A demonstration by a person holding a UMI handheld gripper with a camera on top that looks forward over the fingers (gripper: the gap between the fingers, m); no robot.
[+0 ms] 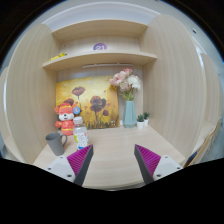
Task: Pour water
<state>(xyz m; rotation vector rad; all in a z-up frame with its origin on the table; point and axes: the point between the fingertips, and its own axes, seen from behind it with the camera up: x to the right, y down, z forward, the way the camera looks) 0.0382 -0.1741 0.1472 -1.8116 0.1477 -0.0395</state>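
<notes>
My gripper (113,160) is open, its two fingers with magenta pads (80,160) spread wide over the wooden desk (112,148), with nothing between them. Beyond the left finger stands a small clear water bottle (80,134) with a white cap. To its left is a grey cup (54,142). Both stand on the desk, apart from the fingers.
An orange fox toy (66,120) stands behind the cup and bottle. A glass vase with pink flowers (128,100) and a small potted plant (142,120) stand at the back right. A flower painting (92,102) leans on the back wall under a shelf (98,58).
</notes>
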